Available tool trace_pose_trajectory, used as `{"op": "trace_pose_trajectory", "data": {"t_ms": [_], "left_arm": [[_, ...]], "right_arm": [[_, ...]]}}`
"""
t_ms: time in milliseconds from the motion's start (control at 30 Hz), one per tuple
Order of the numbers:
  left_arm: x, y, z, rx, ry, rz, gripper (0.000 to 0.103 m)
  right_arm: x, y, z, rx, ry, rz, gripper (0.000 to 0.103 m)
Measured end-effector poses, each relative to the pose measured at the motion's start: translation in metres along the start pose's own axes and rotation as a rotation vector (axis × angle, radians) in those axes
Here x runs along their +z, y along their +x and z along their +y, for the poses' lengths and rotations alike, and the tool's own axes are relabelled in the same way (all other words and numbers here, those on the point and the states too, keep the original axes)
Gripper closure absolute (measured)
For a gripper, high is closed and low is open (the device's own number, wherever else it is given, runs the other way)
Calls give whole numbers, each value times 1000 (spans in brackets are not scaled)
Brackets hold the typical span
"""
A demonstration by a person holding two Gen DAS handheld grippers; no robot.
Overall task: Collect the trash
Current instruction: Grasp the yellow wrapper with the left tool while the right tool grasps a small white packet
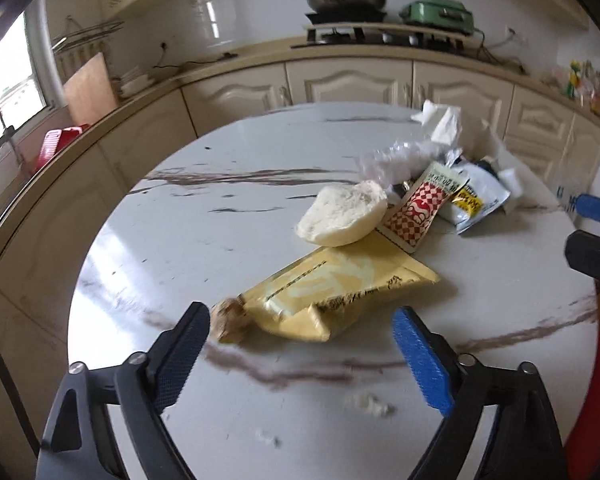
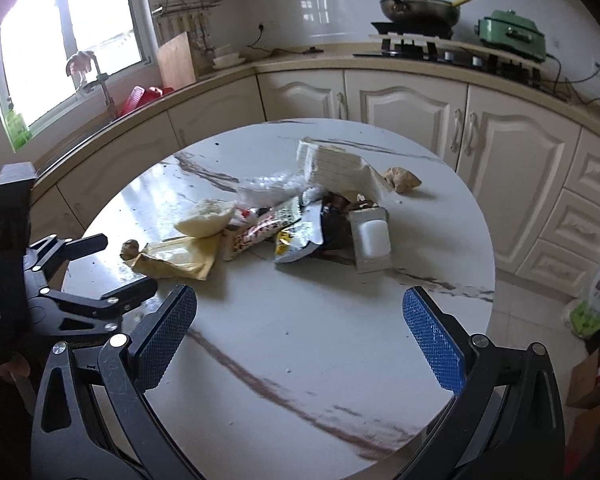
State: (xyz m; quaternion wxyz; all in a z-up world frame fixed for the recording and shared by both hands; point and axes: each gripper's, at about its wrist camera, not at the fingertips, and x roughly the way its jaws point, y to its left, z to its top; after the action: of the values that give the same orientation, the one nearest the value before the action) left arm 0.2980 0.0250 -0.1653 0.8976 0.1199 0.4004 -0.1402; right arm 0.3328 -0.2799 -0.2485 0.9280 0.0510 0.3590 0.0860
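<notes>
A heap of trash lies on the round marble table (image 1: 204,248) (image 2: 308,364). Nearest my left gripper (image 1: 300,316) is a yellow wrapper (image 1: 340,292) (image 2: 180,258) with a brown lump (image 1: 230,318) at its end. The wrapper's near edge lies between the open fingertips, and neither pad touches it. Behind it are half a white bun (image 1: 344,216) (image 2: 206,218), a red-checked packet (image 1: 416,208), a silver pouch (image 1: 476,196), clear film (image 1: 396,156) and tissue (image 1: 444,120). My right gripper (image 2: 299,294) stands open over bare table, short of a white tub (image 2: 372,240) and a ribbed white tray (image 2: 332,160).
Crumbs (image 1: 370,404) lie on the table near my left gripper. Cream cabinets (image 2: 412,108) curve behind the table, with a wok (image 2: 420,6) and a green cooker (image 2: 512,34) on the counter. A green-and-white bag (image 2: 592,304) stands on the floor at right.
</notes>
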Motion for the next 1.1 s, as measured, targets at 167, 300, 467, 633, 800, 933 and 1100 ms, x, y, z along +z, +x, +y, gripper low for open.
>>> {"op": "trace_pose_trajectory", "data": {"t_ms": [167,300,467,633,800,933,1100], "left_arm": [[18,23,-6,47,94,-9,35],[29,38,-4,-4,79,5,84],[30,44,7,-26,22,-10,92],[27,40,33,-114,-93,-32,93],[22,22,56,-149,-141,-64,93],[11,11,64,-155,-150,-83,93],[5,5,68,-152,-153,-93,93]], "right_arm": [[2,8,-7,0,4,8,0],[4,14,-11,-2,8,17,0],[5,22,-15,2,30,26,0],[13,35,-10,54,48,31,7],[20,57,-13,81,115,54,36],[24,68,-13,76,133,65,63],[23,62,-12,101,111,33,90]]}}
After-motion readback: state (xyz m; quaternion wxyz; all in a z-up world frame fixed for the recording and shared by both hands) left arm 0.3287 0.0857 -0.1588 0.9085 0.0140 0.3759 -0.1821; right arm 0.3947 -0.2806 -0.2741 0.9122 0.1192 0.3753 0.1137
